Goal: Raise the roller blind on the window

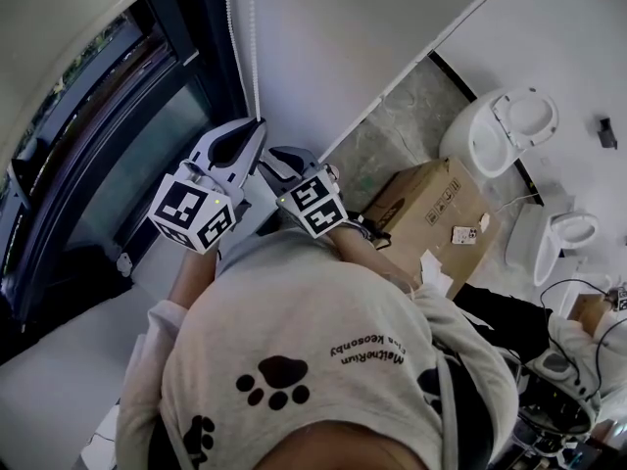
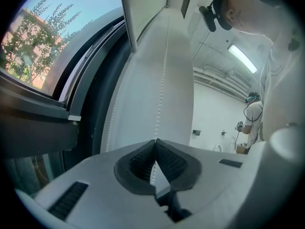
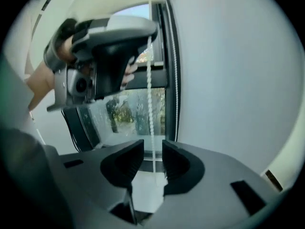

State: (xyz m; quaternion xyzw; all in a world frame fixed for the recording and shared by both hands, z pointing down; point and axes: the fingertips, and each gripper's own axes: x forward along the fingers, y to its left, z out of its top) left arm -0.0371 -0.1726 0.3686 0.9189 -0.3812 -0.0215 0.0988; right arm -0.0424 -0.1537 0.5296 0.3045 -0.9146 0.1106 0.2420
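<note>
Our left claw [image 2: 156,140] is clamped shut on the bead chain [image 2: 163,75], which runs straight up from its tips along the white wall [image 2: 143,104], just beside the window [image 2: 43,46]. That claw points level and sits higher on the chain. Our right claw [image 3: 153,146], below it and tilted downward, stands open, with the chain hanging loose between its pads.

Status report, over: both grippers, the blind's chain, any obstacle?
Left gripper shut on bead chain. Right gripper open, chain hanging between its jaws, ungripped. No obstacle seen.
</note>
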